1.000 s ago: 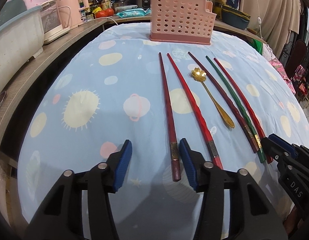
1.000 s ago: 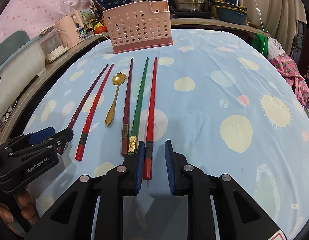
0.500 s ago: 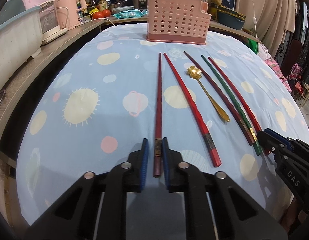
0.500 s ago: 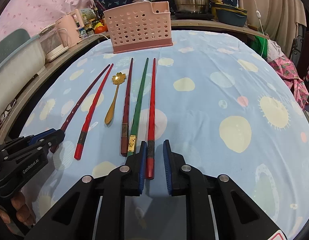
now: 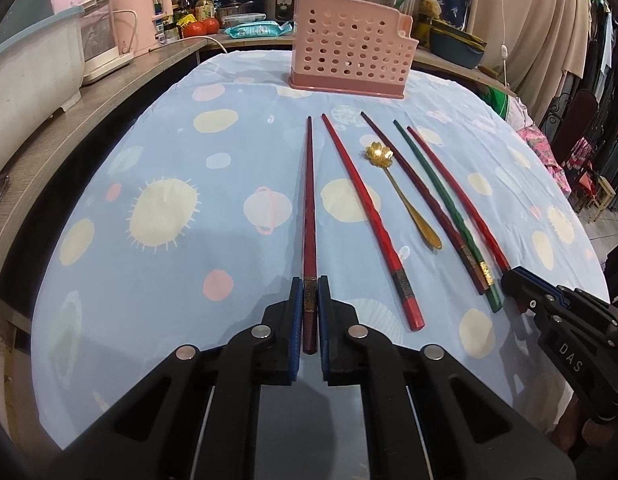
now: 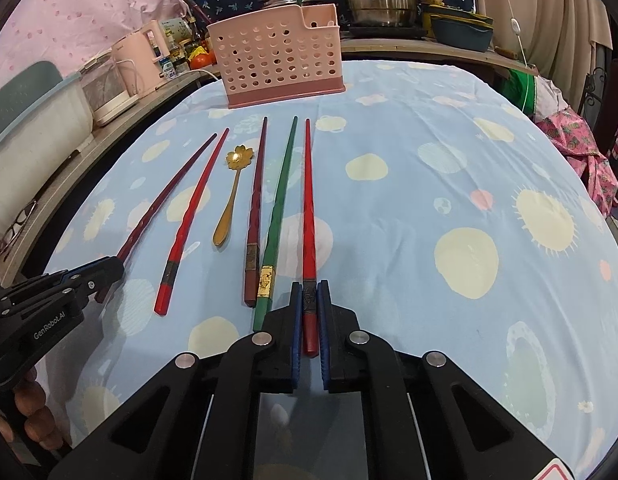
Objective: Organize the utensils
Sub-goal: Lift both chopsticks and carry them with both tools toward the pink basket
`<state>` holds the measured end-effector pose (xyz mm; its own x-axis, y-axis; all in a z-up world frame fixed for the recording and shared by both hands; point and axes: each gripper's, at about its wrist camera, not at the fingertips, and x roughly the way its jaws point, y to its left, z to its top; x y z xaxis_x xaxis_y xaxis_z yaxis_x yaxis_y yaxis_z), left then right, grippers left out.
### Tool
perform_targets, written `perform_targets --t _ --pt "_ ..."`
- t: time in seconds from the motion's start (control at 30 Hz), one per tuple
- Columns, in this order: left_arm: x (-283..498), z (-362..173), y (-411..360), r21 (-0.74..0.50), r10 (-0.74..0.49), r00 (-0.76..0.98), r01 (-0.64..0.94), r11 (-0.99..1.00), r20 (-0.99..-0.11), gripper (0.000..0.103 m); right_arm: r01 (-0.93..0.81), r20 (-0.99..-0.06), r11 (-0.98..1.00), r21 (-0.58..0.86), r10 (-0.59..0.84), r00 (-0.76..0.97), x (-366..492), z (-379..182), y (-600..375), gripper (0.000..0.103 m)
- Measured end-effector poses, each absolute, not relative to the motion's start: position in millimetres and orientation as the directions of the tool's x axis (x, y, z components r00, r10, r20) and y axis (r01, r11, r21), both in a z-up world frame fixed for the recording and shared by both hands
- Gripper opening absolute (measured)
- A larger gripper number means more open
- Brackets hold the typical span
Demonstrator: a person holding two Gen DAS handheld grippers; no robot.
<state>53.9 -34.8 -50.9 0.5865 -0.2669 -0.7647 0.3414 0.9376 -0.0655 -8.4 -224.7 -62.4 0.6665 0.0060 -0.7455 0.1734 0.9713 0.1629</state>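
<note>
While level above the cloth (image 5: 157, 280), each gripper (image 5: 308, 312) (image 6: 309, 316) on a chopstick (image 5: 309, 216) (image 6: 307, 216).

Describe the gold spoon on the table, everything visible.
The gold spoon looks like shiny metal, with a flower-shaped bowl catching a bright glare and a thin handle that widens to a rounded teardrop end. It lies flat on the blue patterned tablecloth, bowl toward the pink basket, handle toward the cameras. It sits apart from the chopsticks, between a red one and a dark red one. Neither tool touches it; only the cloth does.
</note>
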Motion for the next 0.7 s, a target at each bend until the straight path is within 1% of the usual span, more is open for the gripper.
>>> perform_targets --t 0.3,0.5,0.7 --pt "49.6 -24.8 -27.6 -0.096 -0.296 0.61 0.338 0.936 -0.735 0.007 0.176 -0.707 0.965 0.194 0.013 0.707 -16.2 -37.9 -231.5 0.007" --pt "55.6 -0.6 -22.3 -0.137 -0.333 0.629 0.339 0.931 -0.702 0.007 0.175 -0.658 0.961 0.213 0.009 0.753 -18.6 -10.4 -239.6 0.007" --pt "64.5 30.7 -16.6 -0.151 -0.345 0.68 0.33 0.932 -0.647 0.007 0.173 -0.598 0.96 0.219 -0.008 0.801 -16.4 19.8 -248.1 0.007"
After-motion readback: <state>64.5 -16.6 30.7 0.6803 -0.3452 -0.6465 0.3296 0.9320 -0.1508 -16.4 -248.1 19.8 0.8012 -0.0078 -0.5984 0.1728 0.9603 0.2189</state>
